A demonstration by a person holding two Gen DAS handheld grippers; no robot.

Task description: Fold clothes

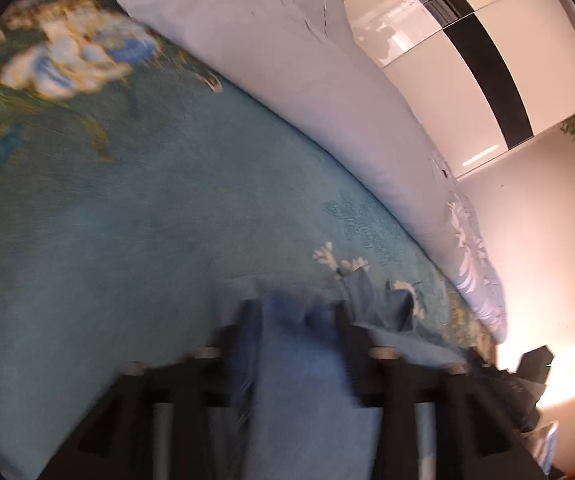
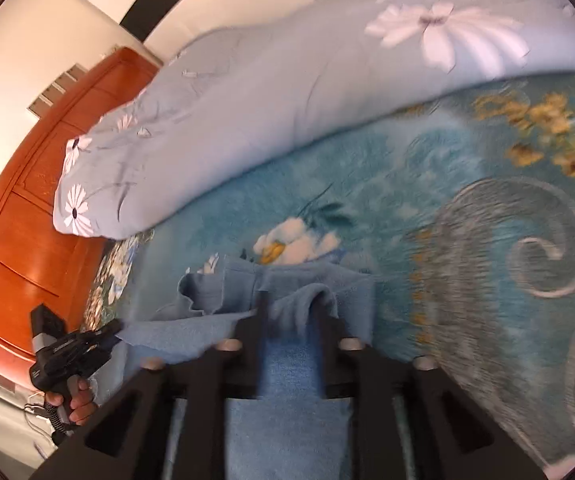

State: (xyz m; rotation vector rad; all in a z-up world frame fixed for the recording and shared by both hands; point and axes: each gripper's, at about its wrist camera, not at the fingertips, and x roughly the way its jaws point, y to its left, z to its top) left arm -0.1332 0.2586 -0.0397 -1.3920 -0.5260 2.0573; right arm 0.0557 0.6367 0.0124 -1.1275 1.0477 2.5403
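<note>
A blue garment (image 1: 299,400) lies folded on the teal flowered blanket (image 1: 147,220), with its far edge bunched up. My left gripper (image 1: 295,312) stands over that edge, jaws apart, and the cloth runs loosely between the fingers. In the right wrist view the same blue garment (image 2: 287,420) rises in a small hump between the fingers of my right gripper (image 2: 292,304), whose jaws are apart and not pinching it. At the left of that view a hand holds the left gripper's black body (image 2: 71,352) at the garment's other corner.
A long rolled pale-blue quilt with white flowers (image 1: 287,60) (image 2: 267,100) lies along the blanket's far side. An orange wooden panel (image 2: 27,220) stands past the bed's end. White glossy cabinet doors (image 1: 467,60) are behind the quilt. The blanket (image 2: 467,220) spreads out on both sides of the garment.
</note>
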